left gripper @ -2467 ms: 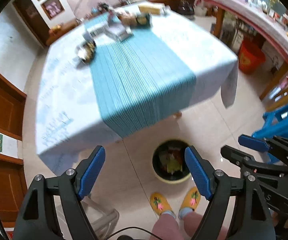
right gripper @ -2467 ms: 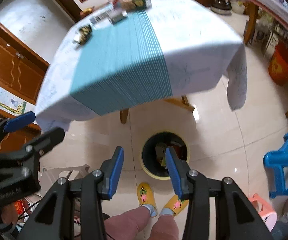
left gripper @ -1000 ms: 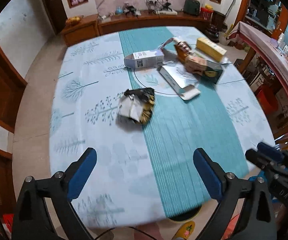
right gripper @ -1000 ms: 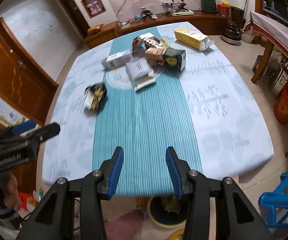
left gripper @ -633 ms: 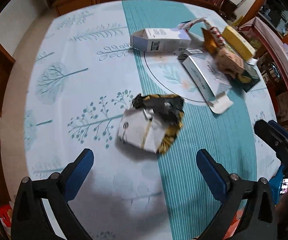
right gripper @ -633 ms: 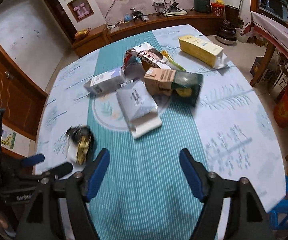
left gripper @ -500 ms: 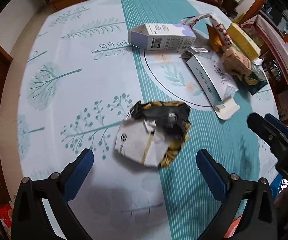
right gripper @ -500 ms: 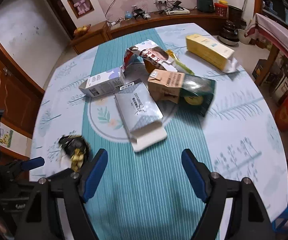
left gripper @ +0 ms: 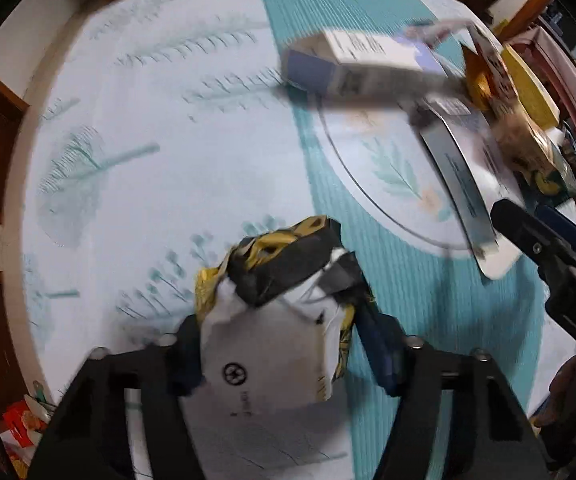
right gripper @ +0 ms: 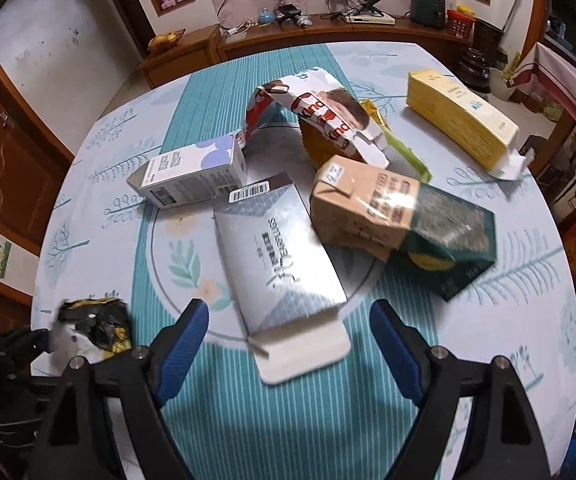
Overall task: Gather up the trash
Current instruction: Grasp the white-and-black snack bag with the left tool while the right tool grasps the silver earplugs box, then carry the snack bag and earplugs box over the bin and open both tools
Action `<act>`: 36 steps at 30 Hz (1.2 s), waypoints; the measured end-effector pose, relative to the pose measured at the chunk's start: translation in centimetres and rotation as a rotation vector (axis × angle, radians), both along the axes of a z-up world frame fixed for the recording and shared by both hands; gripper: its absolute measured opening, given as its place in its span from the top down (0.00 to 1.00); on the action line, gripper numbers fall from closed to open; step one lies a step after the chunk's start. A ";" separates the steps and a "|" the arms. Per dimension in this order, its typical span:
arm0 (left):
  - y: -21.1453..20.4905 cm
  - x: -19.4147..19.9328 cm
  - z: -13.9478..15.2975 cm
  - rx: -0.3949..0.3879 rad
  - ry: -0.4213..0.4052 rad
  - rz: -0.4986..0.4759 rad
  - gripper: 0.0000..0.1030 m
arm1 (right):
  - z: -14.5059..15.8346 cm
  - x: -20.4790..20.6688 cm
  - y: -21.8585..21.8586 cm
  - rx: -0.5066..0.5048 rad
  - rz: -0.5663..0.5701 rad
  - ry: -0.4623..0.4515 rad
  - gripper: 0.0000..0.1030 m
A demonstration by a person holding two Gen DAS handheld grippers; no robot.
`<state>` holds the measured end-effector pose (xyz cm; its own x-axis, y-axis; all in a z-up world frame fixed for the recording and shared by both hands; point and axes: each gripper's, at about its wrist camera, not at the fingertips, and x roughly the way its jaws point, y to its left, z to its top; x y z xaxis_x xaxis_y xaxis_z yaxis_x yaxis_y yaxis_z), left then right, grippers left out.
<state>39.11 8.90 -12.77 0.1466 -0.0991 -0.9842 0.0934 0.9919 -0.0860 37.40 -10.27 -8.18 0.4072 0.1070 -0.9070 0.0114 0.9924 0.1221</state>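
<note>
My left gripper (left gripper: 276,344) has just been closing its jaws around the crumpled wrapper (left gripper: 284,304) on the table (left gripper: 128,152), so I should pinch its bulk firmly before lifting, while my right gripper (right gripper: 288,344), jaws just spread wide and empty, straddles the silver box (right gripper: 280,256).

Two close downward views, shared table (left gripper: 136,184)

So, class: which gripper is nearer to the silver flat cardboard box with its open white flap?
Right. The right gripper stands open just short of the silver box, its flap end between the fingertips. The left gripper is off to its side, around the crumpled black-and-yellow wrapper.
</note>
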 end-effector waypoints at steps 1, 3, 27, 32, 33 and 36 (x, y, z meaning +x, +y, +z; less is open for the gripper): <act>0.1 0.3 0.0 -0.009 0.003 -0.004 0.48 | -0.2 0.4 0.1 -0.004 0.005 0.002 0.19; 0.5 0.7 0.0 -0.013 -0.003 -0.004 0.52 | -0.7 1.1 0.4 -0.019 0.018 0.008 0.19; 1.5 -3.8 5.2 -0.034 -0.088 -0.043 0.57 | 0.4 -2.2 3.1 -0.090 0.070 0.020 0.37; 0.4 -7.1 7.4 -0.041 -0.116 -0.048 0.58 | 3.1 -5.5 2.3 -0.081 0.067 -0.018 0.37; 0.0 -8.1 8.0 -0.042 -0.126 -0.045 0.58 | 3.7 -6.2 2.1 -0.078 0.067 -0.026 0.37; -0.7 -10.5 9.4 -0.048 -0.147 -0.031 0.58 | 5.5 -8.6 1.2 -0.068 0.074 -0.058 0.37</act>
